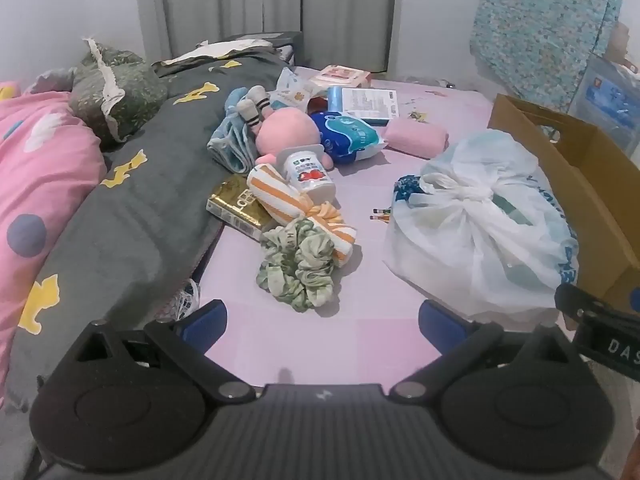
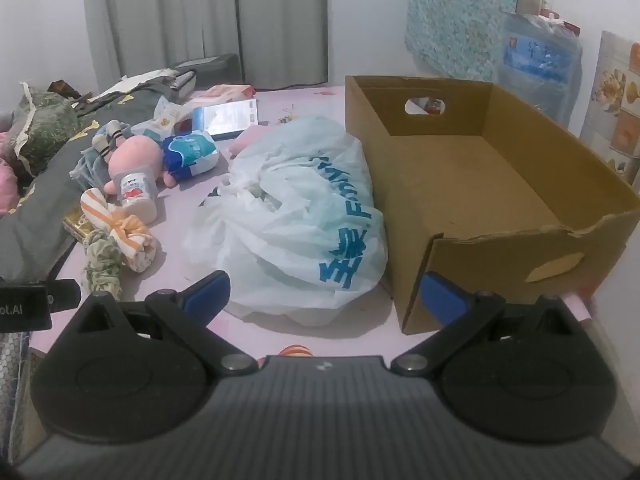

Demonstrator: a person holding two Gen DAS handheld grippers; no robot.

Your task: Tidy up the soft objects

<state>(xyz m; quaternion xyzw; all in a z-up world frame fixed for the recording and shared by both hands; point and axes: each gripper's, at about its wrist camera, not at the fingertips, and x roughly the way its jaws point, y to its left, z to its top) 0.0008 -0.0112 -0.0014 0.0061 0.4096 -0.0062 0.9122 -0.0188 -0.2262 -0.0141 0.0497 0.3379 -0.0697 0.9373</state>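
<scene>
The left gripper [image 1: 324, 320] hangs over the near edge of the pink bed sheet [image 1: 380, 208] with its jaws spread wide and nothing between them; the green scrunchie [image 1: 298, 270] lies just beyond its fingertips, slightly toward the left finger, touching the orange-striped cloth bundle [image 1: 298, 210] behind it; a white bottle [image 1: 310, 174] rests on that bundle, a gold box [image 1: 240, 208] lies just beside it, and the pink plush toy [image 1: 288, 132] sits farther back next to a blue tissue pack [image 1: 348, 136]. The right gripper [image 2: 326, 292] is likewise released and empty; the knotted white plastic bag [image 2: 296, 216] bulges directly ahead between its fingers, apart from the pads, while the open cardboard box [image 2: 492, 184] stands just beside the bag, its near corner close to the right finger. The scrunchie is crumpled and pale green; the bag is translucent with blue lettering; the box interior shows bare brown card; a grey quilt [image 1: 132, 200] with yellow shapes lines the bed's left side.
</scene>
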